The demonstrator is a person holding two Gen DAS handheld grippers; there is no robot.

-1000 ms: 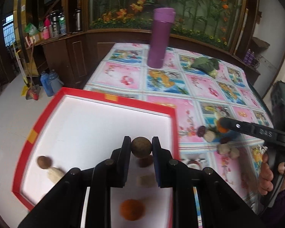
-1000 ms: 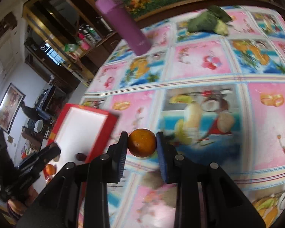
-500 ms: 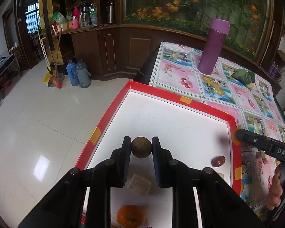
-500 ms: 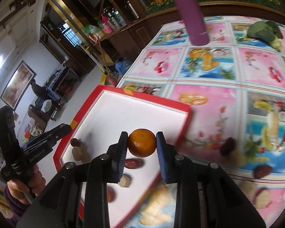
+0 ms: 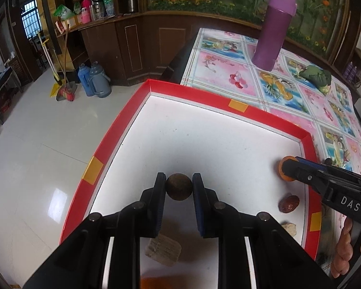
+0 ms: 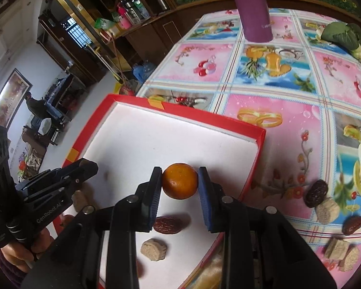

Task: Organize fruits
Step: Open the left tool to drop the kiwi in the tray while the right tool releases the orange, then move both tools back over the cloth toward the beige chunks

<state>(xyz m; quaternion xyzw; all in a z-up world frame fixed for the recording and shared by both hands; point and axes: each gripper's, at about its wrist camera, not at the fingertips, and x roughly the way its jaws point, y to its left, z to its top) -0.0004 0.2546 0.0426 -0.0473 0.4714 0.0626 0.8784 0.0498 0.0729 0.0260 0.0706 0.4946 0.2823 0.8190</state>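
Left gripper [image 5: 179, 186] clamping brown round fruit [image 5: 179, 187], right gripper [image 6: 179, 180] clamping orange [image 6: 179, 180], both over red-rimmed tray [image 6: 250, 166].

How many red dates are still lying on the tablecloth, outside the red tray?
2, both seen from the right wrist view, right of the red tray: one darker red date above a beige piece, another red date lower right. The claw bodies may hide more.

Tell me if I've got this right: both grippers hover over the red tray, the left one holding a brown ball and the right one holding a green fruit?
Nearly. The right gripper holds an orange fruit, not a green one, as the right wrist view shows. The left gripper does hold the brown ball over the red tray.
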